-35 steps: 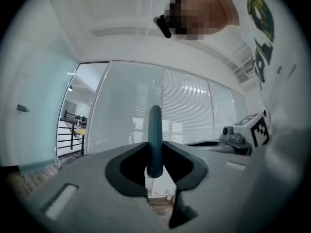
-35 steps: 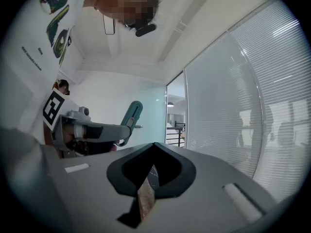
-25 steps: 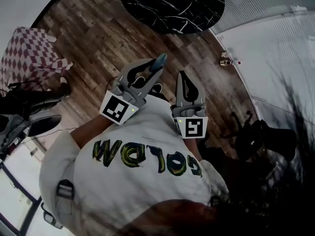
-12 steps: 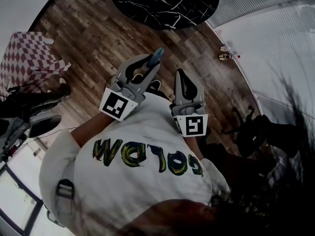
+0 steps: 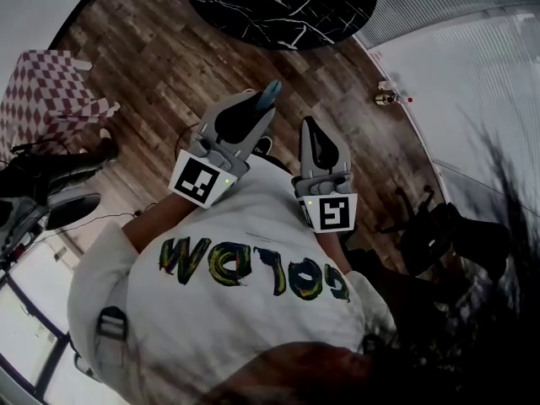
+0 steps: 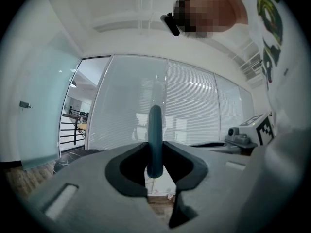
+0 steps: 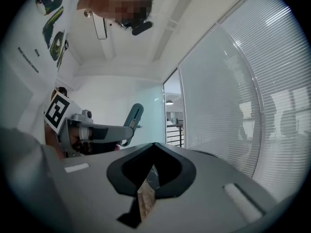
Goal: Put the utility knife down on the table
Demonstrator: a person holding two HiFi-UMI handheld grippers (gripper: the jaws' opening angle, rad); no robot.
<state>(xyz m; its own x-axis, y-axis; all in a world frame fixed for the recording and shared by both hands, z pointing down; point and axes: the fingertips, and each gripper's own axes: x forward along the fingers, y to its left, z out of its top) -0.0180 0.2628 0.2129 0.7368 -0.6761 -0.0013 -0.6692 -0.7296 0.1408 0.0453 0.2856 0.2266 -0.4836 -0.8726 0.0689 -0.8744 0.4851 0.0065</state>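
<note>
Held aloft, not yet on the table: teal utility knife (image 5: 272,95), pinched in left gripper (image 5: 258,116) of a person in a white shirt (image 5: 253,327) w/ painted lettering. In head view, both tools out in front of the chest, side by side, pointing toward top of frame over wood-plank floor (image 5: 160,66). Poking past the left jaw tips and angled up-right, knife end short of the round black marble table (image 5: 278,7) at top of frame; no contact btwn knife and tabletop.

Left gripper view: jaws closed on the utility knife (image 6: 155,140), teal body upright in the gap, pads pressing from both sides, upper end rising clear above the tips. Straight ahead, glass wall w/ blinds (image 6: 189,106); at far right, marker cube (image 6: 264,129) of the other tool.

Right gripper (image 5: 310,126): just beside the left one, not touching it, nothing carried. Right gripper view: right gripper (image 7: 154,144) w/ jaws brought together at the tips, only a thin slit below, nothing btwn. At left of that view, left gripper (image 7: 127,130) w/ utility knife (image 7: 135,114) sticking up from it.

Elsewhere in head view: checkered seat (image 5: 51,91) at left edge, well apart from the table; black-and-white marker cube (image 5: 202,181) at rear of the left tool; glass wall (image 5: 472,74) along the right.
</note>
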